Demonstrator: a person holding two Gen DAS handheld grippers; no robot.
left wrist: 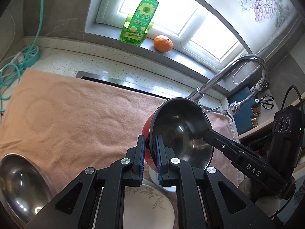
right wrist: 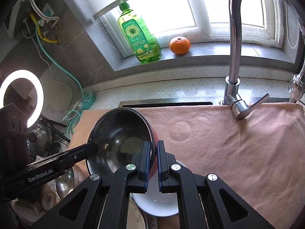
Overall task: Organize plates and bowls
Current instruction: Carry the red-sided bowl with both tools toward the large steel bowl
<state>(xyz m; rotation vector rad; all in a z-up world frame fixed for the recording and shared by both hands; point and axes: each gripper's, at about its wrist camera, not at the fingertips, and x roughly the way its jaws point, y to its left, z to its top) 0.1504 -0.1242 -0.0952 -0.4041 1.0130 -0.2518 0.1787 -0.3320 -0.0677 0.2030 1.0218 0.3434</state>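
The left gripper (left wrist: 149, 156) is clamped on the rim of a steel bowl with a red outside (left wrist: 181, 131), one blue pad inside the bowl and one against its red wall. The right gripper (right wrist: 152, 162) is clamped on the opposite side of the same rim, so the bowl (right wrist: 118, 141) hangs tilted between the two, lifted clear of the pink towel (right wrist: 228, 143) that covers the worktop. In the left wrist view the right gripper (left wrist: 206, 133) reaches in from the right edge and bites the far rim. Directly below the bowl, at the near edge of the towel, sits a white bowl (right wrist: 158, 208), and just beside it a white plate with a leaf pattern (left wrist: 148, 206). A second steel bowl (left wrist: 21, 185) lies at the near left corner of the towel. Beyond the towel's far edge a strip of the sink's rim (right wrist: 165, 102) shows, with the chrome tap (right wrist: 235, 43) rising at its right end. On the window sill behind stand a green bottle of dish soap (right wrist: 141, 38) and, near it to the right, an orange (right wrist: 179, 45).
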